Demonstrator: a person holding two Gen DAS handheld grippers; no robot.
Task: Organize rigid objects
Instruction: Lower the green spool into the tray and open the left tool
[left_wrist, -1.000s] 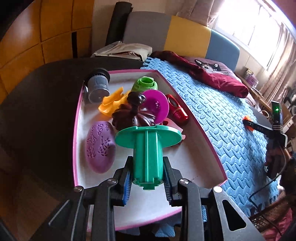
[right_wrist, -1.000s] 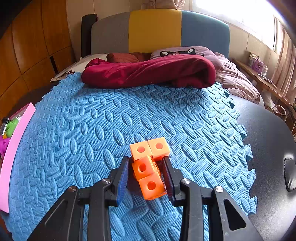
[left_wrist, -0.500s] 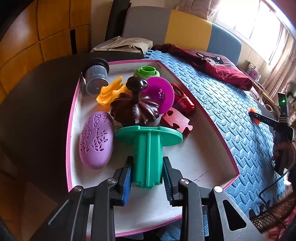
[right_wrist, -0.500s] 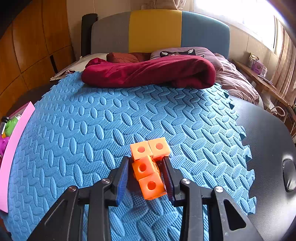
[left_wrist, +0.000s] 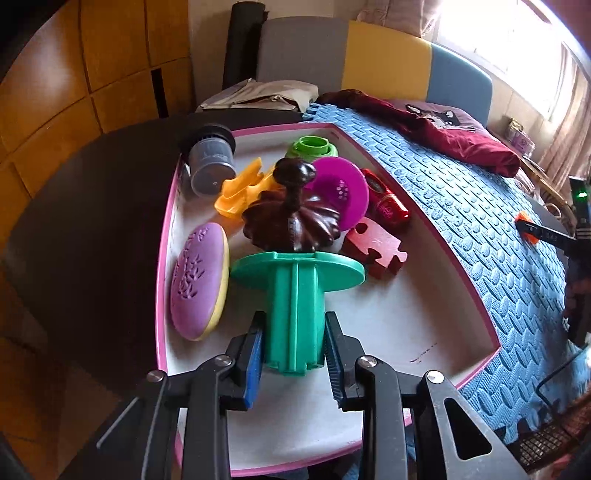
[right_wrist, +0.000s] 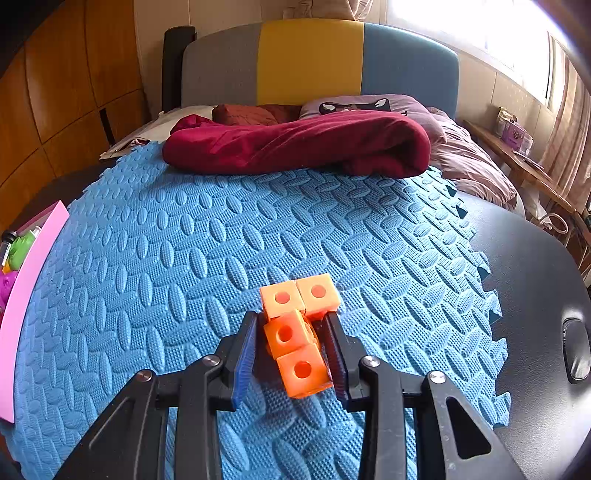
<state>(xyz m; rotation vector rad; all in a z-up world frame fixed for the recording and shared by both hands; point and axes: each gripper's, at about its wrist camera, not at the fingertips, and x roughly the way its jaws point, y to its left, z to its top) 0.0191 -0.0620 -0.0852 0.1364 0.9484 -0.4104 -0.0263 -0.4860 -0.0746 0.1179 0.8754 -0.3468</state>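
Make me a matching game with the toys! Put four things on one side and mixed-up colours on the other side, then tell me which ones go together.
Things:
1. spool held in the left gripper
2. cube block held in the right gripper
3. oval soap box in the tray
4. puzzle piece in the tray

Colours:
A. red
B. orange
C. teal green
D. purple

Pairs: 1-C, 2-B, 3-D, 4-A

The brown fluted lid (left_wrist: 291, 225) hides much of the magenta disc (left_wrist: 341, 192) (its lower left); the pink-rimmed tray (right_wrist: 22, 295) runs off frame.
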